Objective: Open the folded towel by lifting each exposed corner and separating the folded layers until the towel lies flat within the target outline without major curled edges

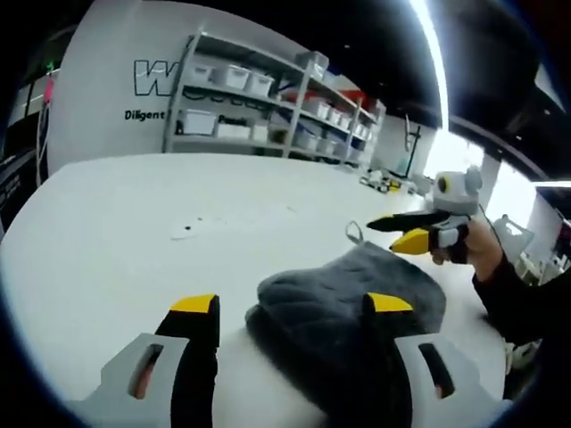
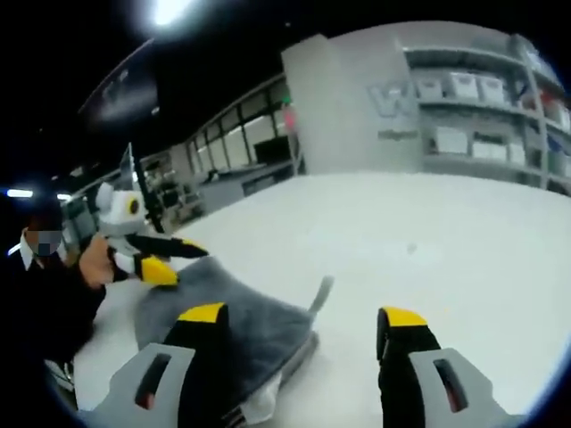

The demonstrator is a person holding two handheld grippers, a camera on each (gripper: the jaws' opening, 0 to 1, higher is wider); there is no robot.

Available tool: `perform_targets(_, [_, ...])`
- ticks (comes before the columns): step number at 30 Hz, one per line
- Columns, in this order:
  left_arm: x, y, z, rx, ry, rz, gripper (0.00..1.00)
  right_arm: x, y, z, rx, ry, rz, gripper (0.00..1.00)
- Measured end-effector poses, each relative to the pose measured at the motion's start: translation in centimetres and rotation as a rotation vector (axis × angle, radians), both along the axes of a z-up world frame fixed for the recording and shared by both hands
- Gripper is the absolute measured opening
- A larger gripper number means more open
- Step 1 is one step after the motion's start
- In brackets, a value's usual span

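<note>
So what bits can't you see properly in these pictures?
- Towel: near edge hidden behind the left tool, left gripper view.
- Towel's near corner, right gripper view: cut off by the right tool.
- Shelf bins: contents too small.
- Wall lettering: cut off by the shelf.

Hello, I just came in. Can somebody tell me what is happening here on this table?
A person is working with two handheld grippers over a folded grey towel on a white table. The towel is still bunched in layers, not yet spread flat, with a small hanging loop sticking out at one edge. The left gripper has its jaws wide open, one of them over the towel. The right gripper is also open, its jaws apart beside the towel edge. Neither is gripping the cloth.
</note>
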State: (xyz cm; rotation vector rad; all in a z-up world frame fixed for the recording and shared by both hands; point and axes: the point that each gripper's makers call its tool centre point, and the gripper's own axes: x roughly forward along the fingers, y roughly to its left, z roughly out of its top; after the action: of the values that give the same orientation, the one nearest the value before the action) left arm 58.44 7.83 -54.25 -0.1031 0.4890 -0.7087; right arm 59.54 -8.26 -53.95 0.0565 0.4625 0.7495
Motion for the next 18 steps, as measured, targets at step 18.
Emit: perform_targets(18, [-0.5, -1.2, -0.6, -0.044, 0.054, -0.026, 0.47, -0.4, 1.0, -0.7, 0.005, 0.036, 0.032, 0.56])
